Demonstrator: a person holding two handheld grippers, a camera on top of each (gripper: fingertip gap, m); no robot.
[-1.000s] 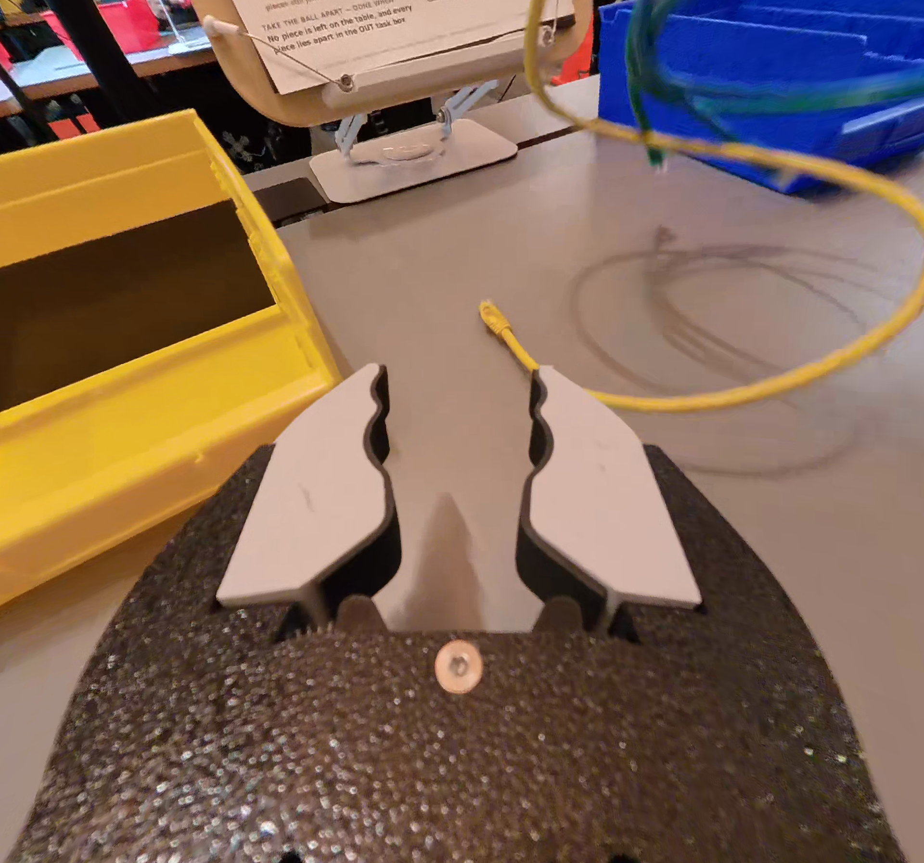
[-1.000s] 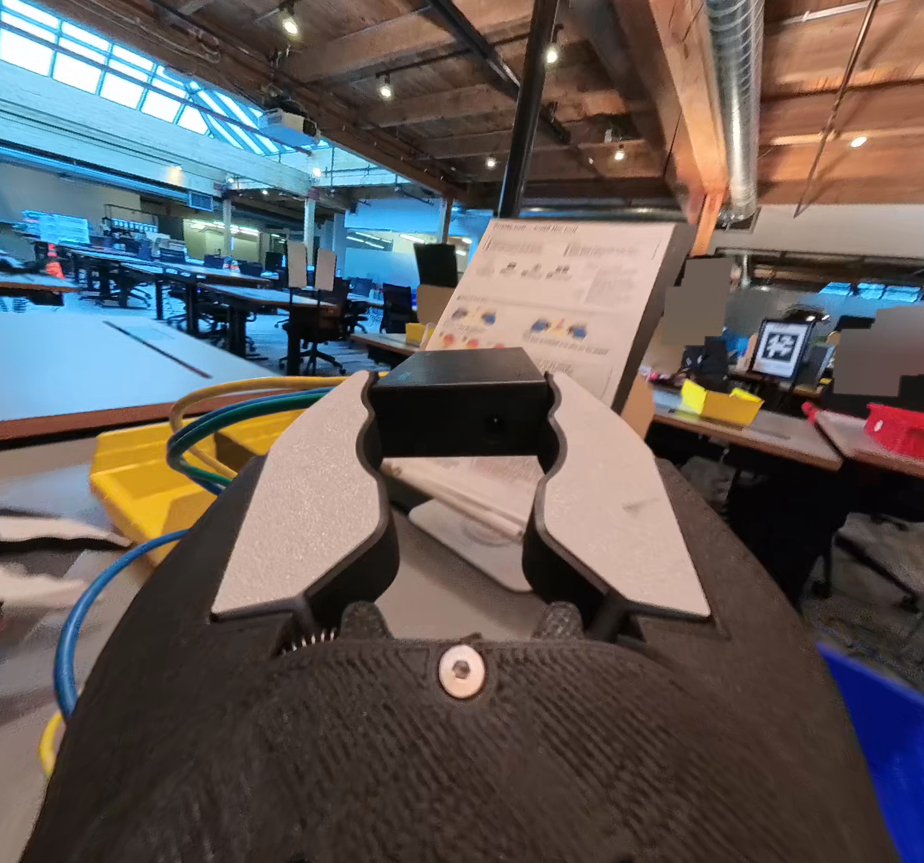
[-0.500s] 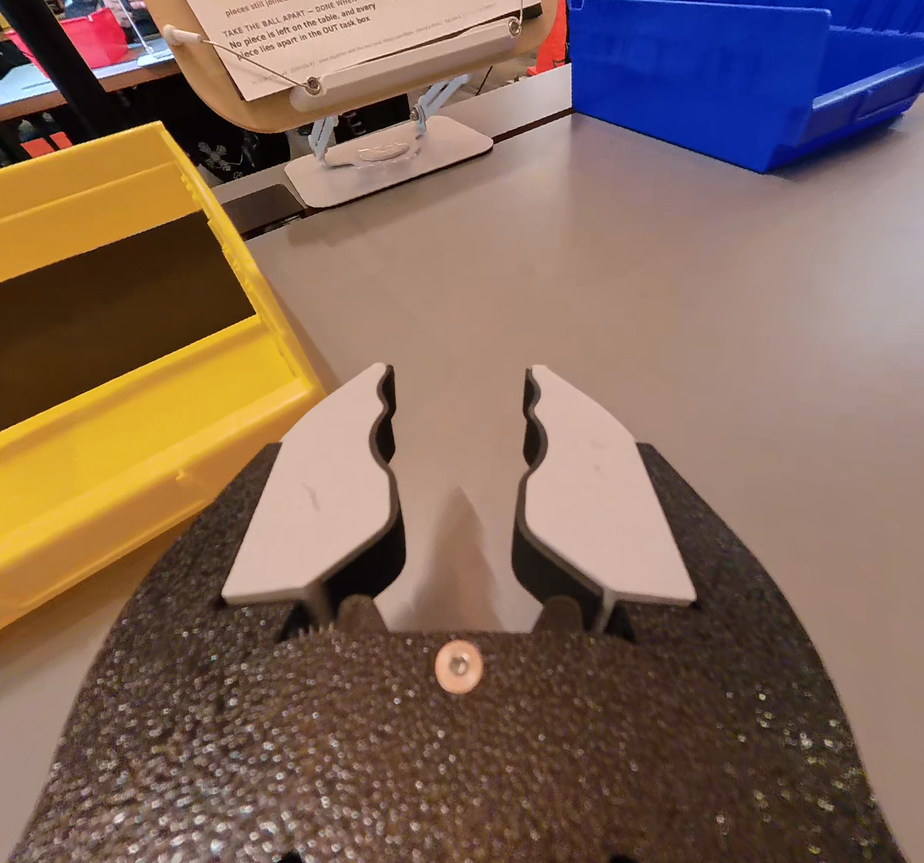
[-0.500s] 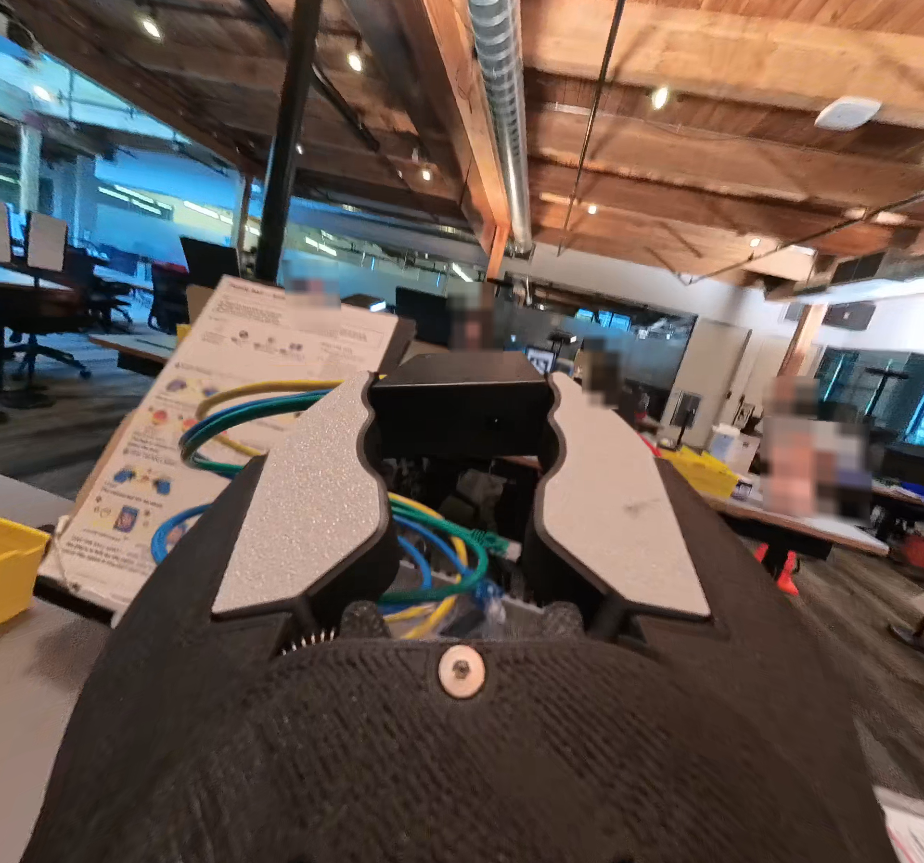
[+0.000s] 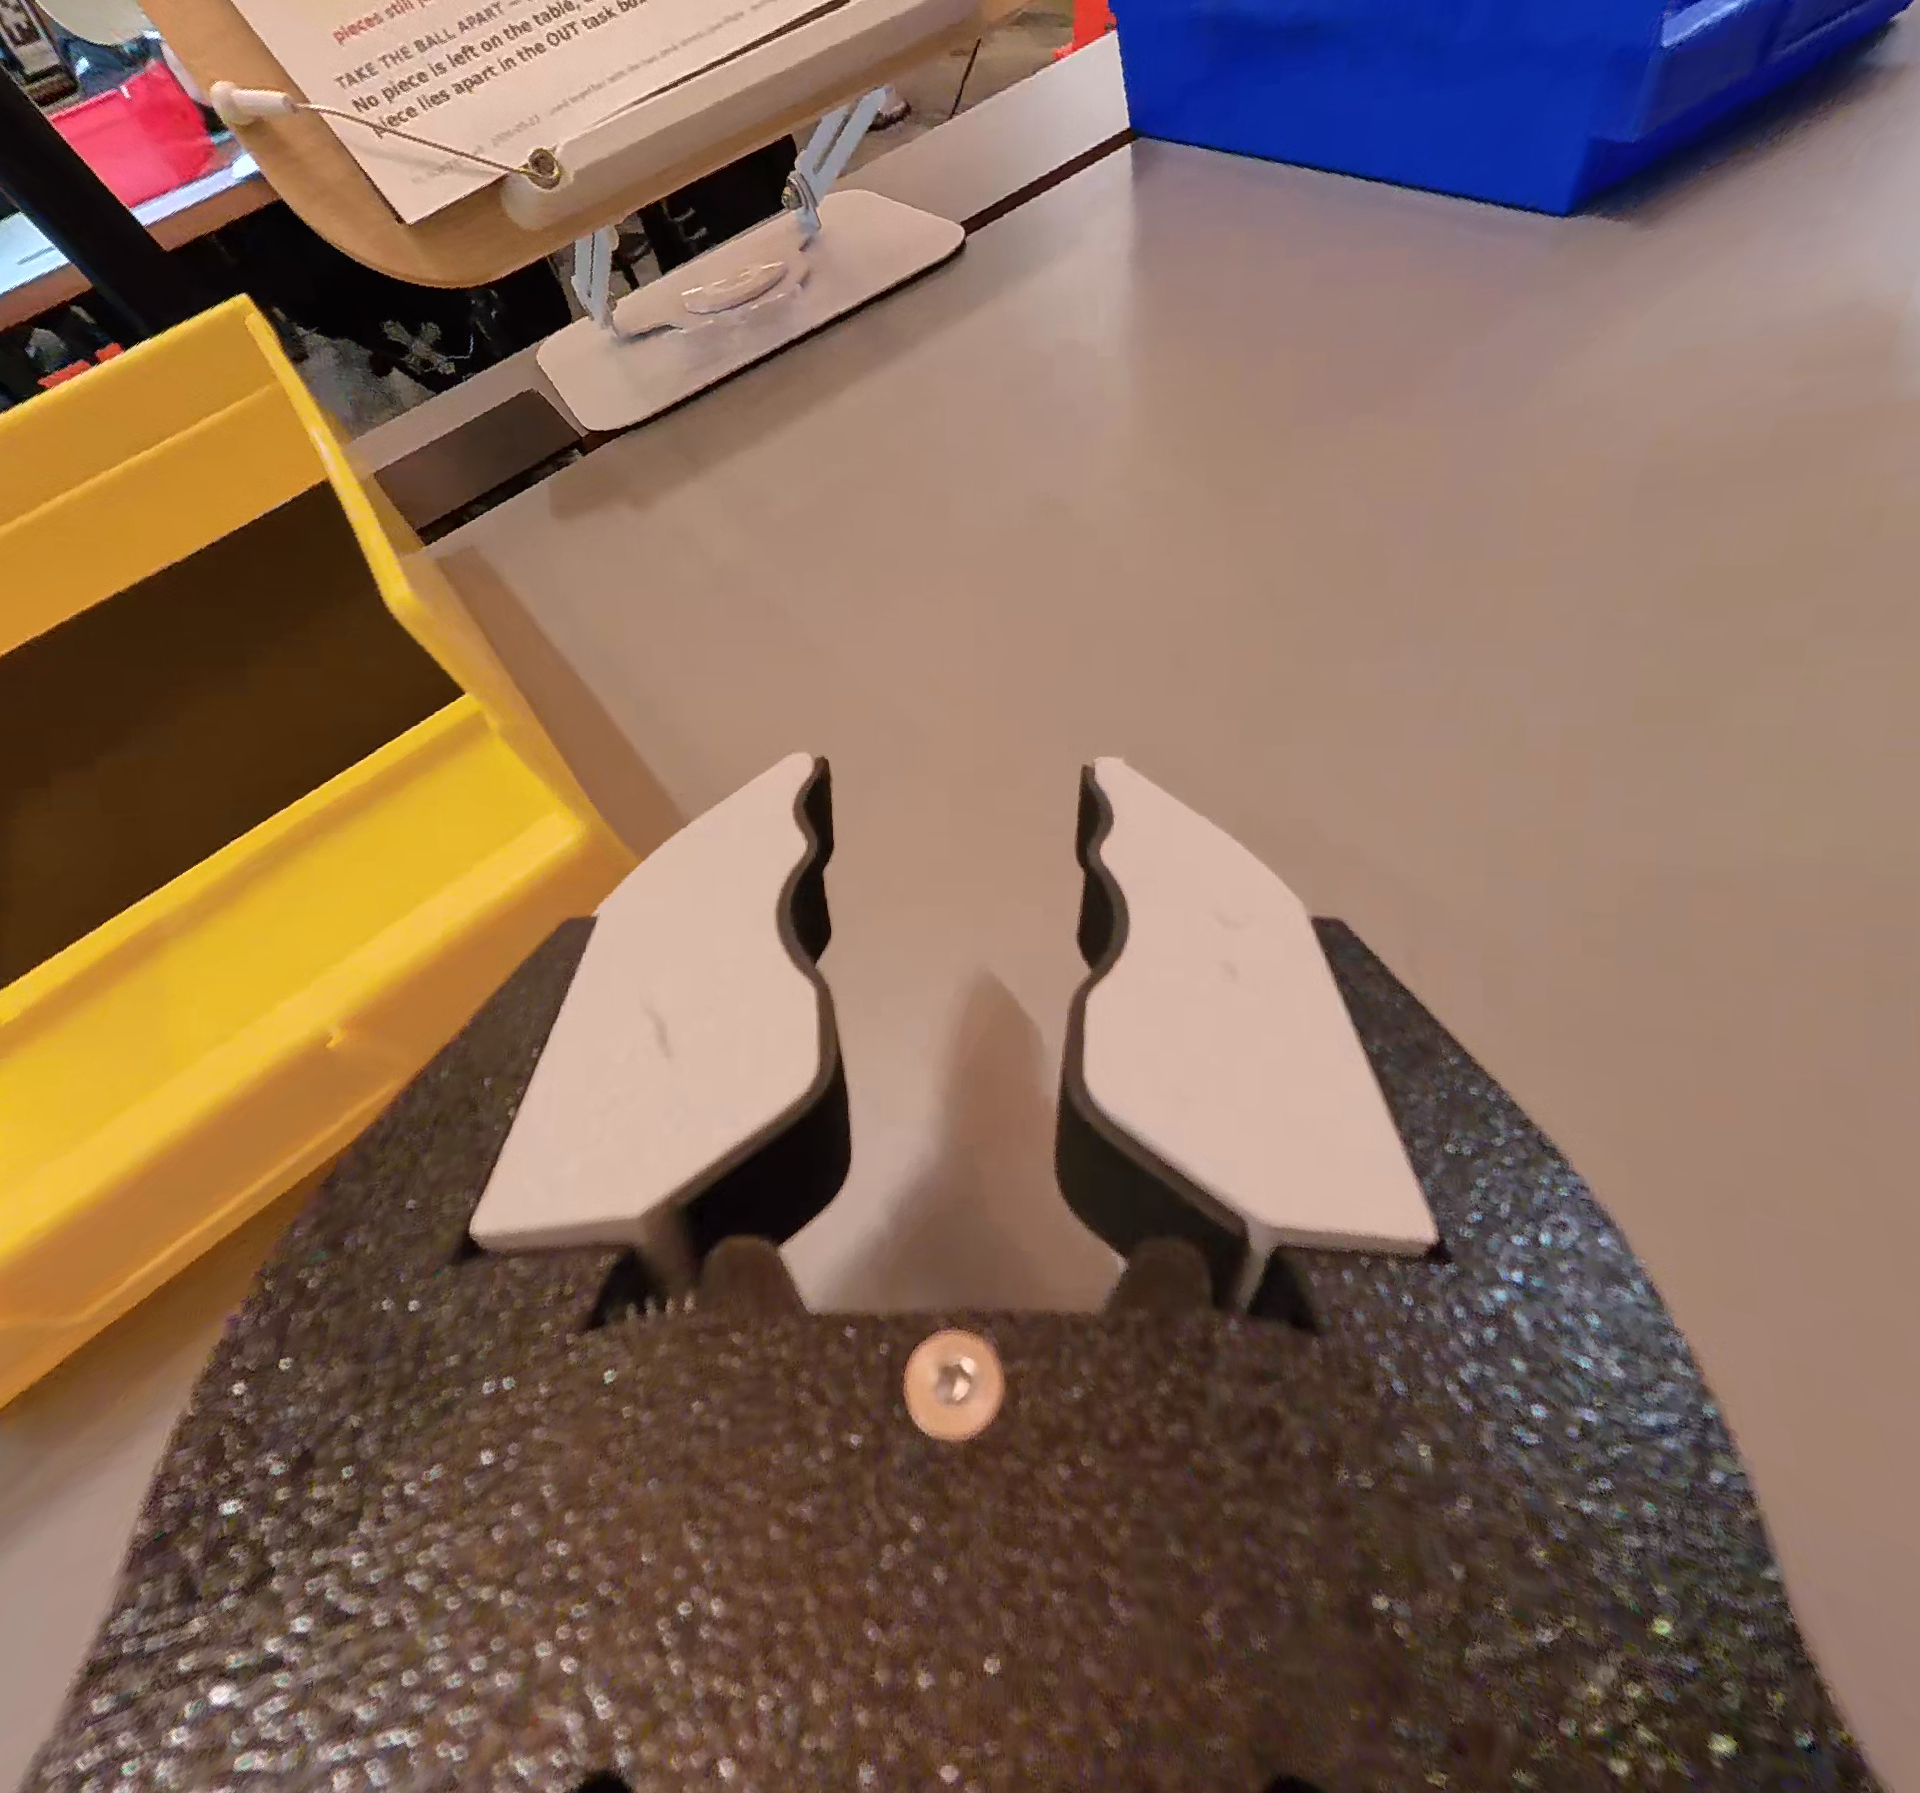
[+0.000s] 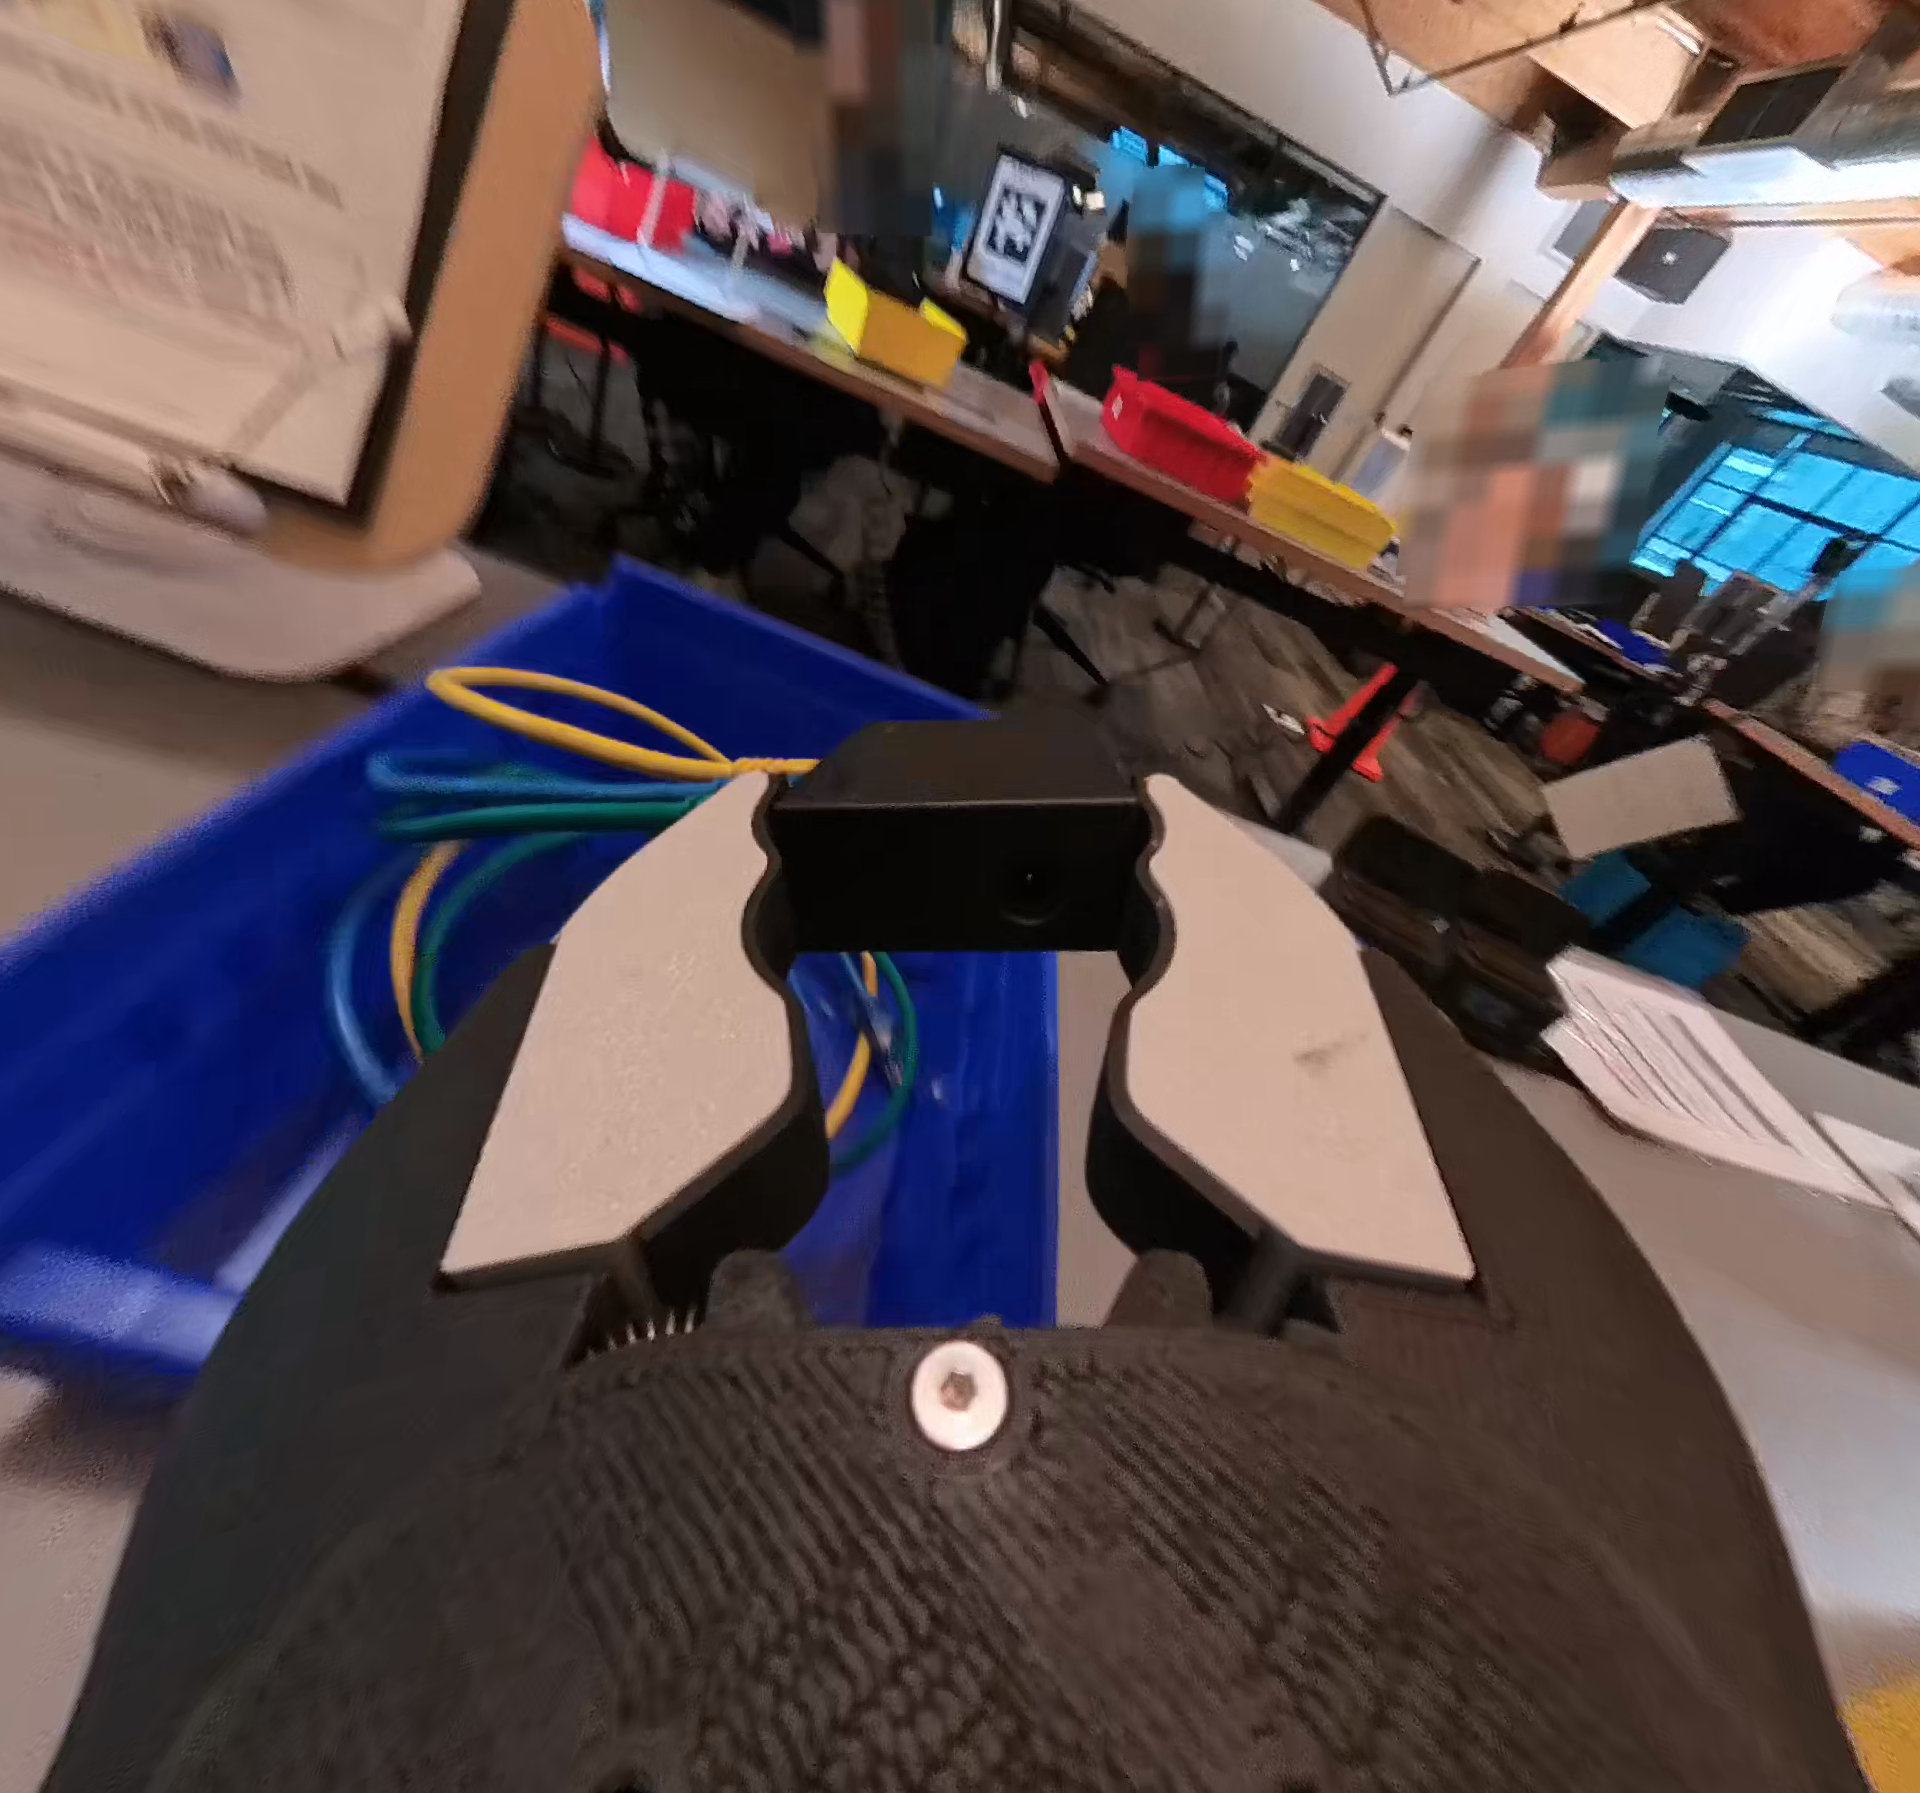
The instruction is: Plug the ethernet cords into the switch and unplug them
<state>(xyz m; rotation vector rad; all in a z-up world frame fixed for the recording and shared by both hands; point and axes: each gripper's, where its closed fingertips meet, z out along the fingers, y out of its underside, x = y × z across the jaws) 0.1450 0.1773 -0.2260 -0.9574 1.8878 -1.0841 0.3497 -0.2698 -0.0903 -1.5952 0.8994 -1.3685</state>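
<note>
Up high, held tight: black switch (image 6: 951, 860) pinched between the tips of the right gripper (image 6: 956, 865), over the blue bin (image 6: 187, 1037).

Hard to see the far side of the switch, so cannot tell if the yellow cord (image 6: 582, 720), blue cord (image 6: 457, 777) and green cord (image 6: 499, 821) plug in there. Blurry down in the bin, with cord loops partly hidden behind the fingers (image 6: 644, 1047). Over by the yellow bin (image 5: 208, 964), left gripper (image 5: 954, 798) spread apart with nothing inside, just above the gray table (image 5: 1351, 600).
</note>
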